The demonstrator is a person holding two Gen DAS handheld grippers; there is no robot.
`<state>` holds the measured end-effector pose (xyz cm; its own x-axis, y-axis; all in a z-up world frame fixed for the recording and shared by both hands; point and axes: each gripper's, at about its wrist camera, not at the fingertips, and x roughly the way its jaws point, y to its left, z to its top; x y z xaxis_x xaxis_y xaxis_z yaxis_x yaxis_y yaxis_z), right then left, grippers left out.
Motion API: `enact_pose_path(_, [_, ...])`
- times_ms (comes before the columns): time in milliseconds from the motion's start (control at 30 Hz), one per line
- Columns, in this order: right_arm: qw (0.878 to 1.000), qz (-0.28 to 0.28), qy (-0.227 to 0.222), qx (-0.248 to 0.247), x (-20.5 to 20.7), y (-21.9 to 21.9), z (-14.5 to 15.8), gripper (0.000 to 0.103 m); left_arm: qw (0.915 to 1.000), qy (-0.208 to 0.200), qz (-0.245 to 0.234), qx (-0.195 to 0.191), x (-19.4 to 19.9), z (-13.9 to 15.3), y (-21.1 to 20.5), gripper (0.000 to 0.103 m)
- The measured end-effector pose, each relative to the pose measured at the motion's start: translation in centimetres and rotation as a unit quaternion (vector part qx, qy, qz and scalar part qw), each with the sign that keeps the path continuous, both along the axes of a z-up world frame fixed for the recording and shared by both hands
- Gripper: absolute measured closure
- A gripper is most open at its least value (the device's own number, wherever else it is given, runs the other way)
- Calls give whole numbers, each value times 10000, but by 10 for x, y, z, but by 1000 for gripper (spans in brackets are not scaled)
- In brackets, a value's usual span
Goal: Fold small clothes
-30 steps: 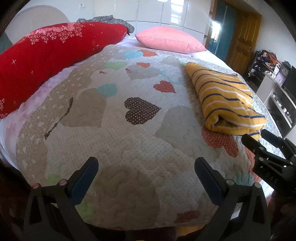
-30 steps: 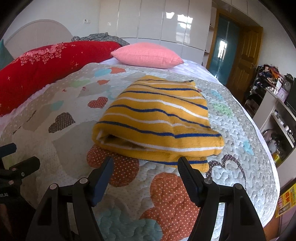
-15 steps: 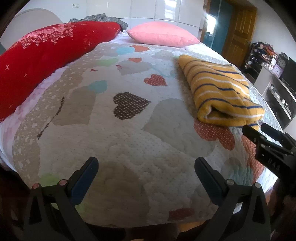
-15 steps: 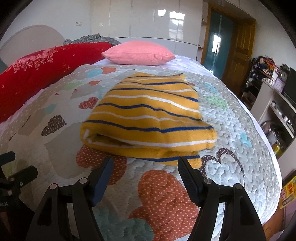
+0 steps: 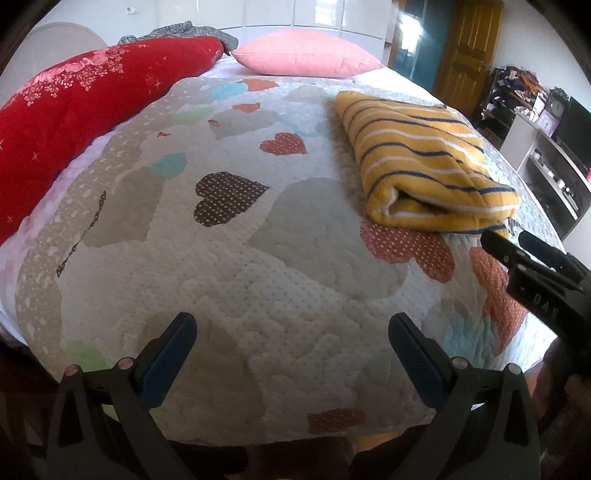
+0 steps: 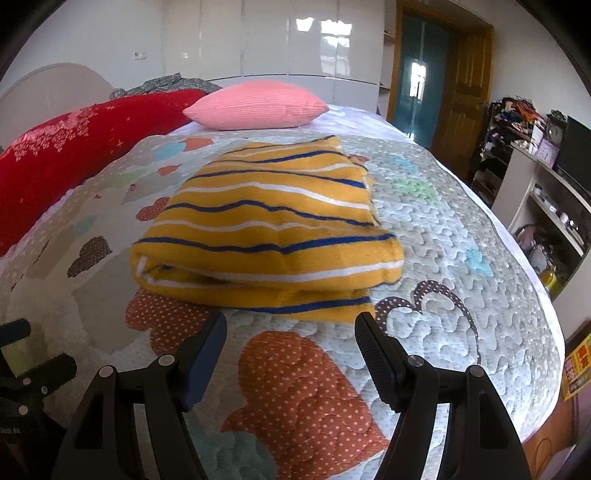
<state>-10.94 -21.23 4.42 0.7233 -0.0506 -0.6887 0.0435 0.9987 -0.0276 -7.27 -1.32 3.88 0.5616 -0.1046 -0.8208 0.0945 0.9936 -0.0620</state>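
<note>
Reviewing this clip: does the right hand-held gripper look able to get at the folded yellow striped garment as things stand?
Probably yes. The right hand-held gripper is open and points straight at the near edge of the yellow striped garment, with only bare quilt between them. The left hand-held gripper sits off to the side, out of the way.

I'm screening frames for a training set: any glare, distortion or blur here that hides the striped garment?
Left wrist view: heavy fisheye bulges the quilt, dark corners; the striped garment stays sharp. Right wrist view: window glare on the glossy wardrobe doors, not on the garment; its stripes read clearly, with a soft shadow inside the fold.
</note>
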Motion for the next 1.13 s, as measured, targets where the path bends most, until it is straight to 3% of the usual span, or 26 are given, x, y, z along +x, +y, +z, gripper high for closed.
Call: enact_pose_path(1133, [9999,-116,-53,68,-5,-13,-4,27,9991,-33,-392,178,-4,-3,-30,0])
